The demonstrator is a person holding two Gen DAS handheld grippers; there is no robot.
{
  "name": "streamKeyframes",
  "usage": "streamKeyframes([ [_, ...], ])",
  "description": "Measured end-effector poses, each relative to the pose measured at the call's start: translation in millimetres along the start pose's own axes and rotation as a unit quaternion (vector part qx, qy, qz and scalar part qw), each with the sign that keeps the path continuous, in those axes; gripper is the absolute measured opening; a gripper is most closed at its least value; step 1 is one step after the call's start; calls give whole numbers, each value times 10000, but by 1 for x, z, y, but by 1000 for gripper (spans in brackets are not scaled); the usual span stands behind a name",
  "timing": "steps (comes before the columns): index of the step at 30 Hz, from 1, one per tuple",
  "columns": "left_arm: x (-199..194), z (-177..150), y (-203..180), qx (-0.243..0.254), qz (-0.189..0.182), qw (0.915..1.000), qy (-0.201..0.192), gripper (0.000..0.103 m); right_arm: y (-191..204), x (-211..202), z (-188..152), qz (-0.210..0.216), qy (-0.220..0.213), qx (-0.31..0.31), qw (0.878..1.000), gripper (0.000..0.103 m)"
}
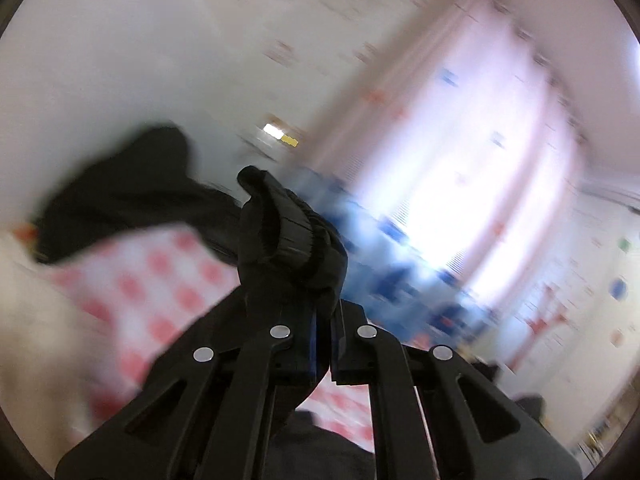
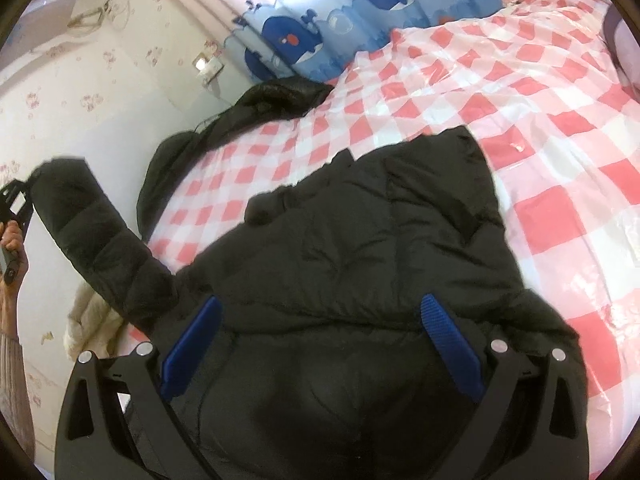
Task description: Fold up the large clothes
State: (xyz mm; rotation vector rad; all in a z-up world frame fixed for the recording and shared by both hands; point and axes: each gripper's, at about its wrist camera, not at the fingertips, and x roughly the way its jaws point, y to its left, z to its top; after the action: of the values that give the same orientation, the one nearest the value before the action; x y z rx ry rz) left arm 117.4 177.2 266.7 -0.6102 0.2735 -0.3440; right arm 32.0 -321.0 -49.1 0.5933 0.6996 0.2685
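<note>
The left gripper (image 1: 326,312) is clenching the sleeve cuff (image 1: 280,236) of the black puffer jacket (image 2: 360,248) lying on the checked bed (image 2: 560,128), the right gripper's (image 2: 320,344) fingers hovering released, so the slippery cuff risks slipping free.

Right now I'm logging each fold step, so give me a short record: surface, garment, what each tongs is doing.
surface: bed with red-and-white checked cover
garment: black padded jacket, body lying on the cover
sleeve: cuff pinched and lifted off the bed
left tongs: shut on the cuff
right tongs: open, over the jacket body, nothing gripped
backdrop: whale curtain
</note>
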Motion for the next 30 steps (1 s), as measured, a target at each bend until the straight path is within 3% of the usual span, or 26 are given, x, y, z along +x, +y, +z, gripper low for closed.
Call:
streamKeyframes([
  [3, 54, -61, -50, 68, -635, 9964, 550, 3, -11, -8, 6, 7, -80, 308, 9995, 96],
  [6, 97, -130, -85, 213, -966, 9892, 1077, 3, -26, -17, 12, 88, -157, 691, 9975, 96],
  [9, 146, -214, -100, 165, -1203, 9768, 1763, 3, -45, -28, 19, 198, -309, 1158, 9926, 96],
  [13, 194, -322, -104, 352, -1162, 9571, 2631, 3, -73, -39, 25, 447, -461, 1867, 9803, 96],
  [17, 225, -416, -86, 652, -808, 9312, 3495, 3, -97, -43, 25, 594, -473, 2481, 9657, 96],
  [18, 233, -427, -81, 680, -727, 9256, 3653, 3, -102, -43, 24, 640, -464, 2610, 9621, 96],
  [20, 247, -456, -68, 767, -506, 9055, 4143, 6, -105, -42, 24, 691, -431, 2717, 9589, 96],
  [24, 247, -464, -66, 1023, -395, 8894, 4438, 11, -111, -33, 20, 1004, -248, 2991, 9486, 96],
  [25, 244, -461, -68, 1113, -400, 8844, 4515, 17, -111, -31, 19, 1042, -231, 3030, 9470, 96],
  [27, 229, -451, -76, 1361, -485, 8764, 4594, 42, -109, -32, 20, 1065, -283, 2943, 9493, 96],
  [28, 219, -446, -78, 1495, -519, 8764, 4548, 61, -105, -35, 23, 1101, -376, 2850, 9514, 96],
  [30, 199, -429, -87, 1748, -476, 8819, 4352, 76, -95, -39, 30, 1071, -514, 2568, 9591, 96],
])
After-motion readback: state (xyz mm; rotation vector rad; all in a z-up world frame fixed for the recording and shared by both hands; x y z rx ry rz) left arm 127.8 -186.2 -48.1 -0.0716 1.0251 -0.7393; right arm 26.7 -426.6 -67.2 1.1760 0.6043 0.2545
